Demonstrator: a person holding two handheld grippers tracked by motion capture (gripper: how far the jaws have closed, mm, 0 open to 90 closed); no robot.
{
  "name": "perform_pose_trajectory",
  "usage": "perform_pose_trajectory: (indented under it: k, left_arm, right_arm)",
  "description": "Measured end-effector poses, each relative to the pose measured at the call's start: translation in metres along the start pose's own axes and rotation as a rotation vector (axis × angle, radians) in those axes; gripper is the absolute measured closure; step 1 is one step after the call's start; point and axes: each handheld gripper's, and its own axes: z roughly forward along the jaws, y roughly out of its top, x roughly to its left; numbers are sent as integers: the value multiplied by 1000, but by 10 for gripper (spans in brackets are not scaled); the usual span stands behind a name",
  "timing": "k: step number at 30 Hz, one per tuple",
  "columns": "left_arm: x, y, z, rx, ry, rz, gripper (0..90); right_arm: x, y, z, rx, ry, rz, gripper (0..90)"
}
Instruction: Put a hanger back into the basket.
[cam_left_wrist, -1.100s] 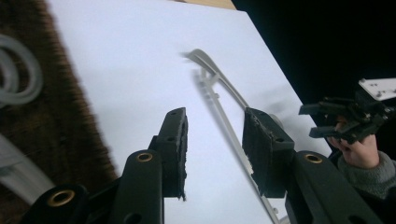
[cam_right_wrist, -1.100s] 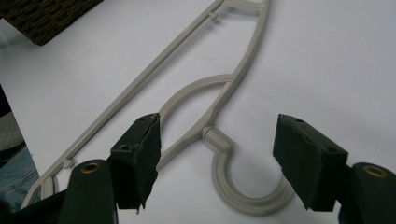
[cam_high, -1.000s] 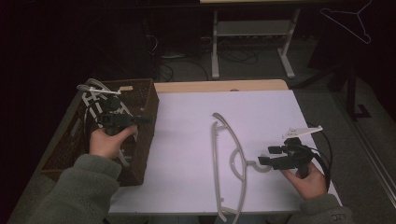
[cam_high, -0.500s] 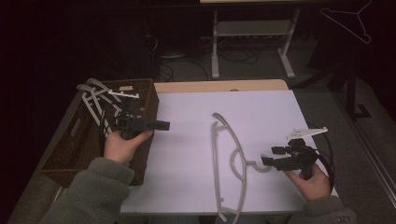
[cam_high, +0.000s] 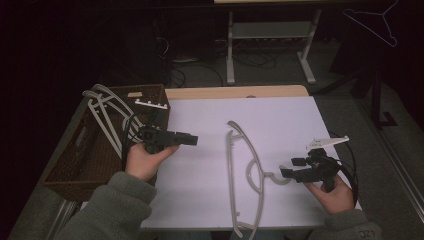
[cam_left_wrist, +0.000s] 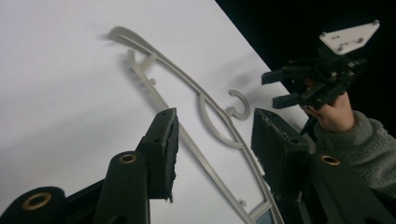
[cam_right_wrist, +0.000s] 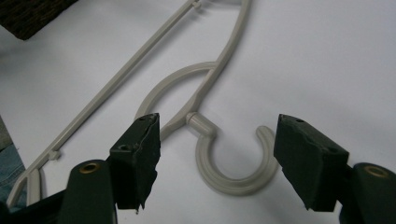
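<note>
**Left gripper brought out of the basket toward the hanger**

Over the last second the left gripper (cam_high: 192, 139) has been lifted away from the wicker basket (cam_high: 75, 165) and swung out over the white tabletop (cam_high: 200, 190), where it is now pointed at the grey plastic hanger (cam_high: 240, 150) lying flat near the middle. Nothing is carried in it: in the left gripper view its jaws are spread wide, with the hanger's bar seen between them but farther off on the tabletop. The other hangers (cam_high: 107, 107) are left leaning in the basket.

The right gripper (cam_high: 287, 172) has hardly been shifted. It is held low at the hanger's hook (cam_right_wrist: 233, 161), and its jaws are parted on either side of the hook without being closed on it. Whether the pads are touching the tabletop cannot quite be judged in the dim light.

From this it is judged that a two-handed pick-up of the lying hanger is being prepared, the hook end being taken by the right and the body by the left. No grasp has yet been made, and the hanger itself has not been moved.
</note>
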Motion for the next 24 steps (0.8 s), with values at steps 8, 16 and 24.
perform_pose_trajectory:
  k: [8,16,24]
  left_arm:
    - [-11,-4,29,32,-32,13,507]
    - [-18,-10,55,60,-60,21,499]
    - [-19,-18,78,87,-79,11,494]
  right_arm:
    - [-7,-2,11,67,-28,32,367]
    - [-6,-1,19,106,-46,24,456]
    - [-19,-2,26,152,-80,68,569]
